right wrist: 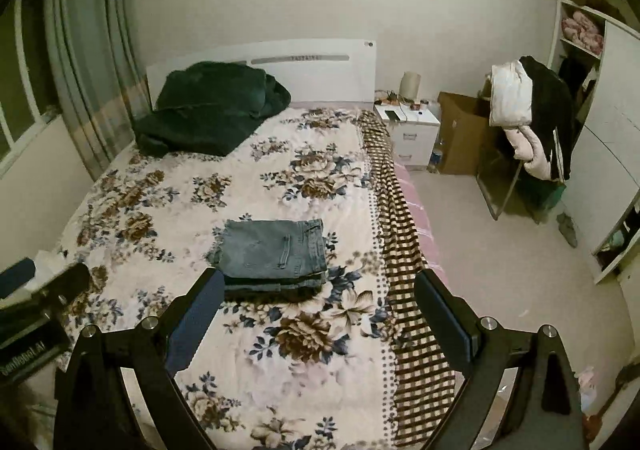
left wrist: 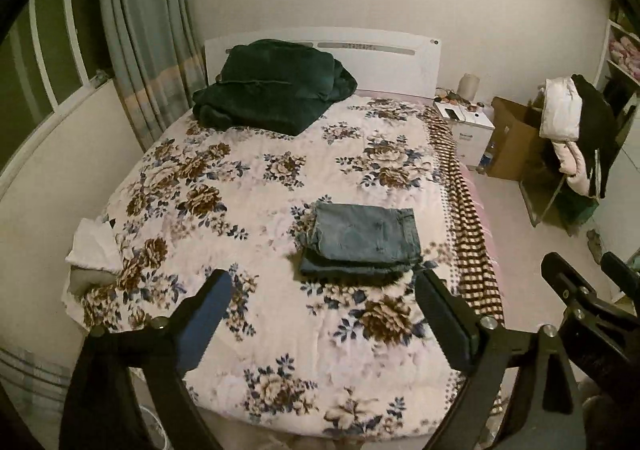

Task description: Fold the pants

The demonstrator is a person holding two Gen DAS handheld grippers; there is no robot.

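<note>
Quilted floral bedspread (right wrist: 280, 330) covered the bed, soft and puckered, with a checked border (right wrist: 404, 250) along its right edge. Denim jeans (right wrist: 276, 250) lay on it, folded into a thick, flat rectangle. My left gripper (left wrist: 324, 290) and right gripper (right wrist: 320, 290) hung above, jaws wide apart, holding nothing.

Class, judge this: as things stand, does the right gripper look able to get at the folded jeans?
Probably yes: the right gripper is open, and only bare bedspread lies before the jeans.
</note>
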